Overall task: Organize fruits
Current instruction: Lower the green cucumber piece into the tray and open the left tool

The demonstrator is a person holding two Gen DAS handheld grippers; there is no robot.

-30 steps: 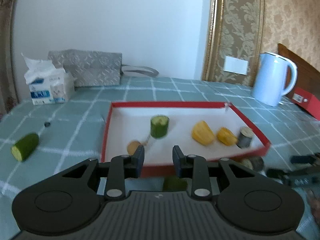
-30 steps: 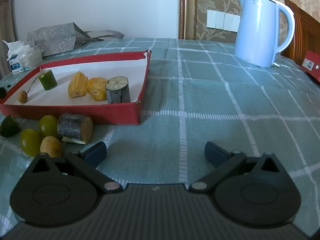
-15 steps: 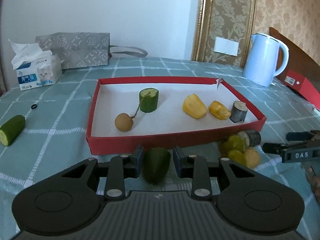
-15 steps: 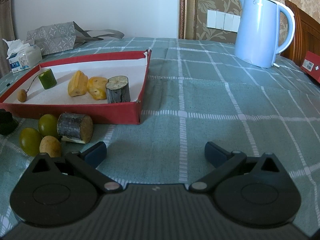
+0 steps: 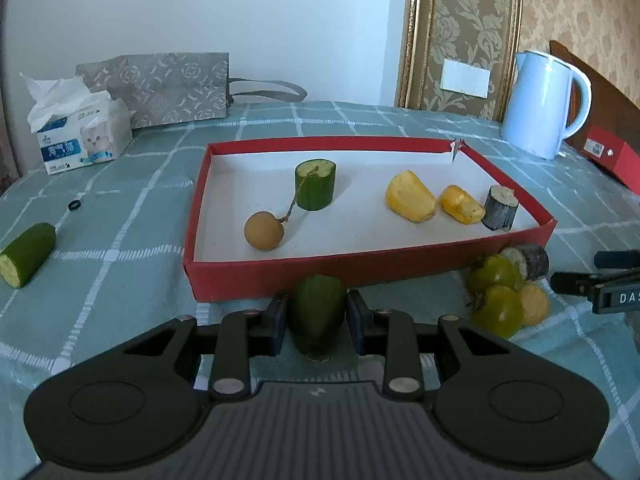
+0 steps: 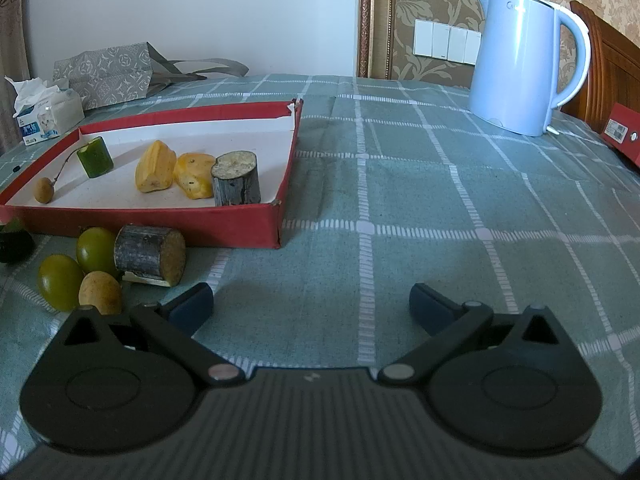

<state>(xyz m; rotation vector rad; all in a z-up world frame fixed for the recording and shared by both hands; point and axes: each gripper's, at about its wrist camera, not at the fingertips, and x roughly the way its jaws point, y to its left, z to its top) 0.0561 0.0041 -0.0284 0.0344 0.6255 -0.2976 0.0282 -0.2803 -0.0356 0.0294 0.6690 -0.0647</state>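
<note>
Five pieces are already sitting inside the red tray (image 5: 372, 270): a brown round fruit (image 5: 264, 230) at about nine o'clock, an upright green cucumber chunk (image 5: 315, 185) toward eleven, two yellow wedges (image 5: 410, 197) and a grey stump piece (image 5: 499, 208) running toward three. They are standing apart from one another, which looks like deliberate sorting rather than dumping. Outside the tray, at its five o'clock corner, two green round fruits (image 6: 60, 282), a yellow one and another grey chunk (image 6: 150, 255) are bunching together, apparently waiting their turn.

The left gripper (image 5: 317, 322) is clamping its jaws on a dark green cucumber end (image 5: 318, 316), just in front of the tray's near wall at six o'clock, probably before lifting it in. The right gripper (image 6: 311, 304) is hanging with jaws wide apart over bare tablecloth (image 6: 440, 208), holding nothing.
</note>
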